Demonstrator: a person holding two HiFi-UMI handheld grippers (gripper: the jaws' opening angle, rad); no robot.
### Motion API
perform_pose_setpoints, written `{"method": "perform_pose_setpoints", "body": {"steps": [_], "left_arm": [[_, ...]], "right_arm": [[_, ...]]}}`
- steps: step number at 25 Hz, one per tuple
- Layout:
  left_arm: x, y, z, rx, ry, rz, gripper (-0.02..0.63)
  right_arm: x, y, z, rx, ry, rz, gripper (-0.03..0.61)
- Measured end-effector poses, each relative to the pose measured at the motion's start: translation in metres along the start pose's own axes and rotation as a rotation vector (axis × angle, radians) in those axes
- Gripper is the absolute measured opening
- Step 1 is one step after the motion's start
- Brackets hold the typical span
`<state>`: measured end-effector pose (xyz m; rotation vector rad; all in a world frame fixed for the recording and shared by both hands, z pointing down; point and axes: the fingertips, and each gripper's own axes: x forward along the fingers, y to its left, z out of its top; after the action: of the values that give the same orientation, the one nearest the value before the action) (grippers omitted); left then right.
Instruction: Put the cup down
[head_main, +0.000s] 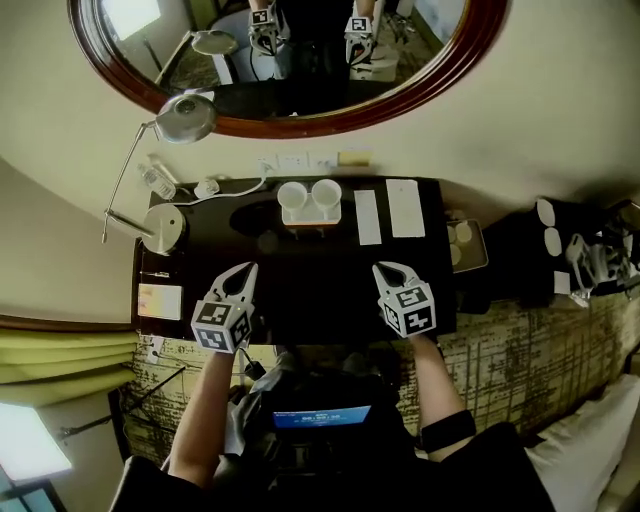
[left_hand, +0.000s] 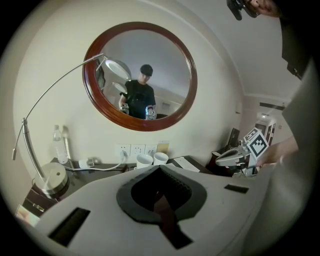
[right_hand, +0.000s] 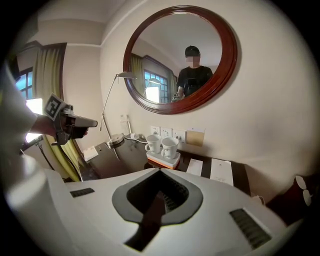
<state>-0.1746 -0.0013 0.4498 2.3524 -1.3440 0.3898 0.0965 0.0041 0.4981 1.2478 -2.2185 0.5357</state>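
Currently both of your claws are closed and empty. Your left gripper (head_main: 241, 272) has its jaws pressed together with nothing between them, as the left gripper view confirms. Your right gripper (head_main: 389, 271) is likewise clamped tight on nothing. Both hang over the near part of the dark desk (head_main: 310, 280), set apart from each other, tips aimed toward the wall.

The two white cups (head_main: 293, 196) stand upright side by side on a small tray (head_main: 311, 217) at the back of the desk. They sit just in front of the wall sockets (head_main: 295, 162) and below the round mirror (head_main: 260, 125), well apart from both claws.

Two white paper strips (head_main: 405, 207) lie flat to the right of the tray. A desk lamp (head_main: 163, 228) stands on its round base at the left side of the desk, with a water bottle (head_main: 157, 181) near it against the wall
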Motion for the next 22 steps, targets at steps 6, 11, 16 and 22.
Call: {"method": "perform_pose_setpoints", "body": {"steps": [6,11,16,22], "left_arm": [[-0.002,-0.01,0.004,0.034,0.003,-0.01,0.0],[0.001,-0.007,-0.002,0.001,-0.007,-0.003,0.0],[0.004,-0.01,-0.003,0.003,0.0,-0.007,0.0],[0.007,-0.01,0.0,0.011,0.01,-0.004,0.0]], "right_arm": [[-0.002,-0.006,-0.002,-0.002,-0.001,0.005,0.015],[0.0,-0.007,-0.014,0.01,0.029,0.017,0.015],[0.002,-0.004,-0.022,0.016,0.048,0.045,0.017],[0.011,-0.005,-0.029,0.035,0.066,0.076,0.017]]}}
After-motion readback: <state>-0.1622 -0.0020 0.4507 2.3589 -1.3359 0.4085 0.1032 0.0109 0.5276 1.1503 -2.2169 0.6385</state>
